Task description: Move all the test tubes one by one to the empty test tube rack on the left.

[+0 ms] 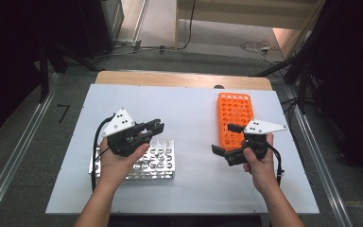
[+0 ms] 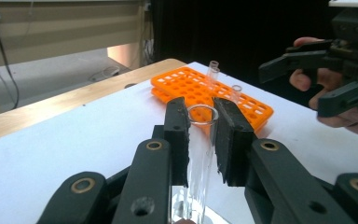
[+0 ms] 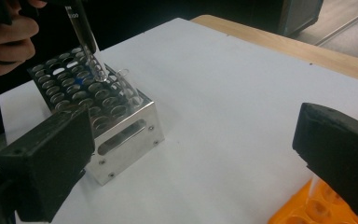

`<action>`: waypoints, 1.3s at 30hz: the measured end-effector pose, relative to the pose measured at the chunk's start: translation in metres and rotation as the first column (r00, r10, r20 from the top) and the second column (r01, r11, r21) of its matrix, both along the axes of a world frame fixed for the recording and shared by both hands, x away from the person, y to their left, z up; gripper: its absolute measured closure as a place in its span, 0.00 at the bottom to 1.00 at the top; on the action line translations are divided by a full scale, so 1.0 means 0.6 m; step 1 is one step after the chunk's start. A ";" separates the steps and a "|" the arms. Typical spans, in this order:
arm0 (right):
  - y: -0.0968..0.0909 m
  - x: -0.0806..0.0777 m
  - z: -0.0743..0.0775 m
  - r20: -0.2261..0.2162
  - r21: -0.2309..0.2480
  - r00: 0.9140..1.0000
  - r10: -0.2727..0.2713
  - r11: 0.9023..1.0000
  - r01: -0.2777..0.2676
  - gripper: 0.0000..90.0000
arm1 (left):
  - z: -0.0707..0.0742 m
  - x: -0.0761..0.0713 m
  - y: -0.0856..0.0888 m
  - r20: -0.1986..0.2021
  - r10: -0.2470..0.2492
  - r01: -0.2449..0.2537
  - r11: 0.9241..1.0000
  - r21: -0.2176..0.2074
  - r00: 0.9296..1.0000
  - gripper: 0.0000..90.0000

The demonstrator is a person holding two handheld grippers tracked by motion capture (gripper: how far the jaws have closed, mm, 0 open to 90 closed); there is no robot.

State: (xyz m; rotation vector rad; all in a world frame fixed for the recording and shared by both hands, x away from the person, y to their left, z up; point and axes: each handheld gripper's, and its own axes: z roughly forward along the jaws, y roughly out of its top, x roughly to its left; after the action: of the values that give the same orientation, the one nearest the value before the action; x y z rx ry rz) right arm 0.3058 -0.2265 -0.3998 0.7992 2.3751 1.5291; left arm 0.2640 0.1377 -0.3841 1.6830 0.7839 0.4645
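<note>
My left gripper [image 1: 157, 126] [image 2: 201, 109] is shut on a clear glass test tube [image 2: 199, 149], gripped just below its rim and held upright. It hangs above a shiny metal rack [image 1: 157, 163] [image 3: 121, 135]. In the right gripper view the same tube [image 3: 86, 37] has its lower end over the rack's holes, and a second tube [image 3: 131, 88] leans in the rack. My right gripper [image 1: 224, 138] [image 3: 196, 121] stands wide open with nothing between its jaws, beside the near end of an orange rack [image 1: 235, 111] [image 2: 186, 86]. Three tubes [image 2: 212, 70] stand in the orange rack.
Both racks rest on a white mat [image 1: 189, 109] over a wooden table [image 1: 179, 78]. Bare mat lies between the racks. From the left gripper view, the right gripper [image 2: 326, 79] and its hand are at the far right. Metal rails and dark stands flank the table.
</note>
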 end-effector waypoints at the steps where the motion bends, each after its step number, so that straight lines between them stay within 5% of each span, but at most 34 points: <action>1: -0.003 0.001 0.000 -0.001 0.003 1.000 -0.005 1.000 0.005 0.00 | -0.002 0.002 0.002 -0.001 0.004 -0.004 1.000 0.001 1.000 0.84; 14: -0.027 0.010 0.000 -0.006 0.016 0.999 -0.043 0.999 0.043 0.00 | -0.044 0.025 0.003 -0.029 0.076 -0.076 0.997 0.001 0.997 0.84; 25: -0.031 0.011 0.001 -0.003 0.020 0.999 -0.042 0.999 0.043 0.00 | -0.052 0.025 -0.005 -0.047 0.061 -0.061 0.998 0.008 0.997 0.84; 39: -0.033 0.012 0.000 -0.007 0.024 0.999 -0.047 0.999 0.047 0.00 | -0.063 0.022 -0.018 -0.059 0.060 -0.056 0.996 0.073 0.996 0.84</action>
State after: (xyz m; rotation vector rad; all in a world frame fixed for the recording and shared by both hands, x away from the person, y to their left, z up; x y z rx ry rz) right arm 0.3132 -0.2463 -0.4000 0.8601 2.3294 1.5415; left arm 0.2774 0.1268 -0.4221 1.7509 0.8715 0.4883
